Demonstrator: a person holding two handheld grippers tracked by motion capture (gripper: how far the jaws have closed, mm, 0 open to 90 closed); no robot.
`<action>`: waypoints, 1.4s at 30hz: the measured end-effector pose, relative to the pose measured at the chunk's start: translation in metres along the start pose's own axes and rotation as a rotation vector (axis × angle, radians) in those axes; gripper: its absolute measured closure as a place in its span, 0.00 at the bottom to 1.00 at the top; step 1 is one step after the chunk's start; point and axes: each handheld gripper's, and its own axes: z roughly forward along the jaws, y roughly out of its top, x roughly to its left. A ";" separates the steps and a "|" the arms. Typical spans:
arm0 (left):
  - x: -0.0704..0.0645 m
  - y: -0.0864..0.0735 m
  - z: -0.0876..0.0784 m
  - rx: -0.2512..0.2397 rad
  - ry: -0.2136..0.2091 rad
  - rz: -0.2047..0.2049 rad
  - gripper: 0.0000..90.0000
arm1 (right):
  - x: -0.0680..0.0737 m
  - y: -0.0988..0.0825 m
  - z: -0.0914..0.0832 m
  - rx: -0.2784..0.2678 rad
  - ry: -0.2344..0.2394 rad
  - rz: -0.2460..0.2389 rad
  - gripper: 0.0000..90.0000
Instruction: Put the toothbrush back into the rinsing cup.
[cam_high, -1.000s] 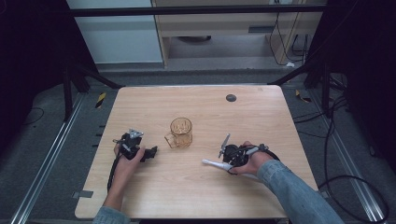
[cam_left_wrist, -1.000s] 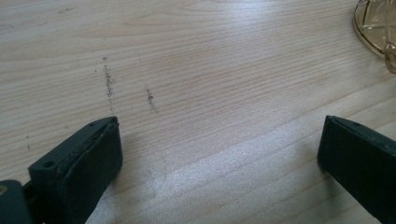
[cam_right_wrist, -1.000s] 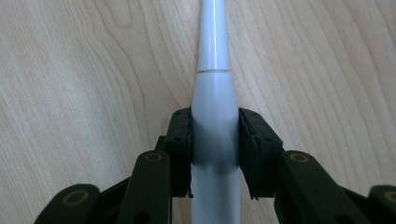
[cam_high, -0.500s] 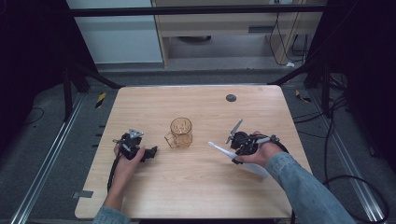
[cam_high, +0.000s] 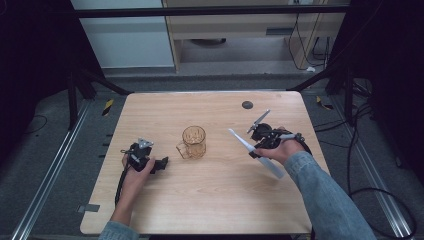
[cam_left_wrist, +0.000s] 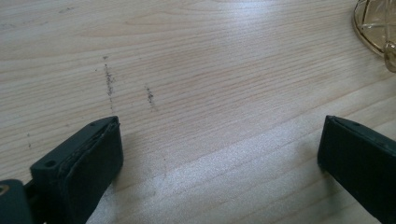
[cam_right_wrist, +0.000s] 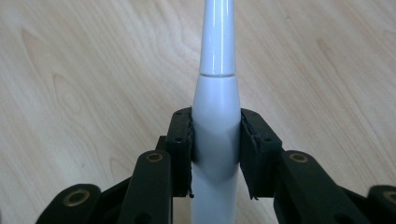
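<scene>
A white electric toothbrush (cam_high: 243, 144) is clamped by its handle between the pads of my right gripper (cam_high: 256, 148), which is shut on it and held above the table's right half. In the right gripper view the toothbrush (cam_right_wrist: 217, 98) runs straight up out of the right gripper (cam_right_wrist: 216, 151), its head cut off by the frame's top edge. An amber glass mug (cam_high: 193, 142) stands mid-table, to the left of the brush tip. My left gripper (cam_high: 161, 164) rests on the wood left of the mug. In the left gripper view the left gripper (cam_left_wrist: 219, 154) stands open and empty, with the mug (cam_left_wrist: 376, 28) at the top right corner.
The wooden table (cam_high: 215, 200) carries a small dark round spot (cam_high: 247, 105) near its far edge. Faint pencil-like marks (cam_left_wrist: 109, 81) lie on the wood ahead of the left jaws. Dark floor, metal frame legs and cables surround the table.
My right gripper has risen and moved away from the person with the toothbrush in it. The left gripper and the mug have stayed put.
</scene>
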 end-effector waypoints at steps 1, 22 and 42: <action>0.000 0.000 0.000 0.000 0.000 0.000 0.00 | 0.000 0.000 0.000 0.000 0.000 0.000 0.74; -0.011 0.000 0.000 -0.001 0.046 -0.045 0.00 | 0.003 0.042 -0.017 -0.293 -0.144 0.203 0.74; -0.009 0.001 0.000 0.000 0.038 -0.042 0.00 | 0.004 0.058 -0.011 -0.445 -0.234 0.324 0.74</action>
